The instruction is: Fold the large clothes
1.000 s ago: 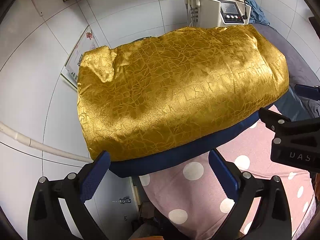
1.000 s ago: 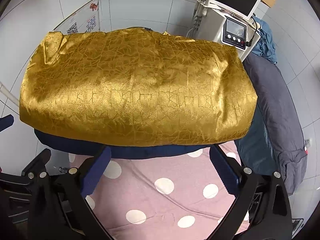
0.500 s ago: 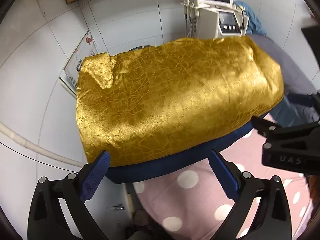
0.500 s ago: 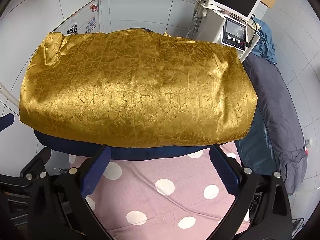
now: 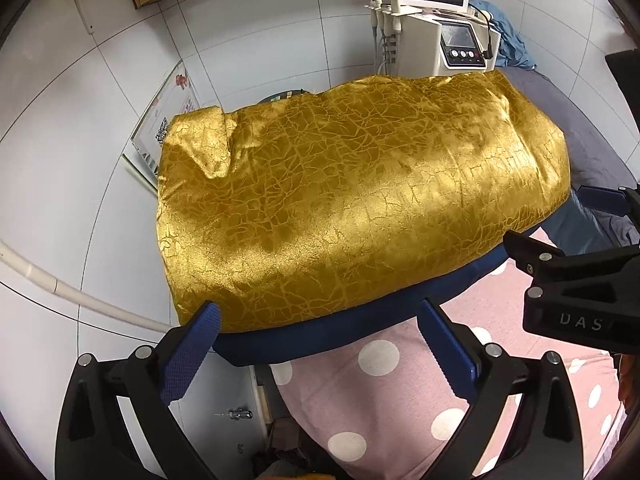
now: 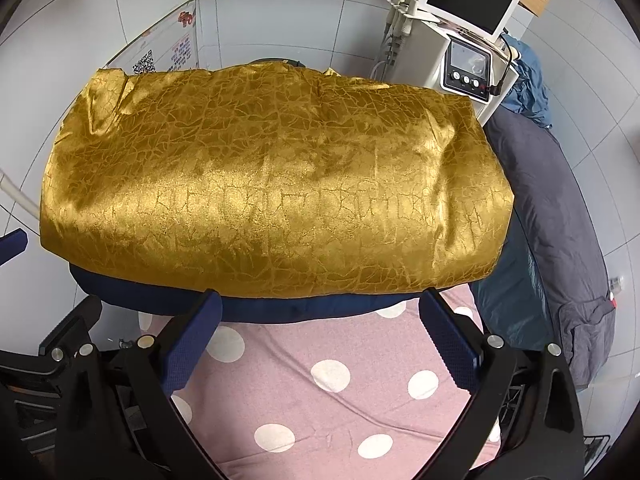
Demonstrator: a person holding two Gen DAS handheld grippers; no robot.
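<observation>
Right wrist: gold garment point(image 6: 276, 184) beyond spread right tool point(image 6: 320, 320)

Each wrist camera looked forward and down between its own tongs, close over the bed's near edge. Both views shared the gold garment point(image 5: 360, 200) point(image 6: 276, 188), polka-dot sheet point(image 5: 384, 396) point(image 6: 320, 392) and white machine point(image 5: 436, 36) point(image 6: 452, 48); the left sat further left.

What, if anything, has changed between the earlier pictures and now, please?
Very little. The left gripper wavered a bit, so its view of the gold garment shifted sideways and back. The right gripper held steady. Nothing was grasped or released: both grippers' fingers stay open, short of the garment's near edge. The garment stays folded on the polka-dot sheet.
</observation>
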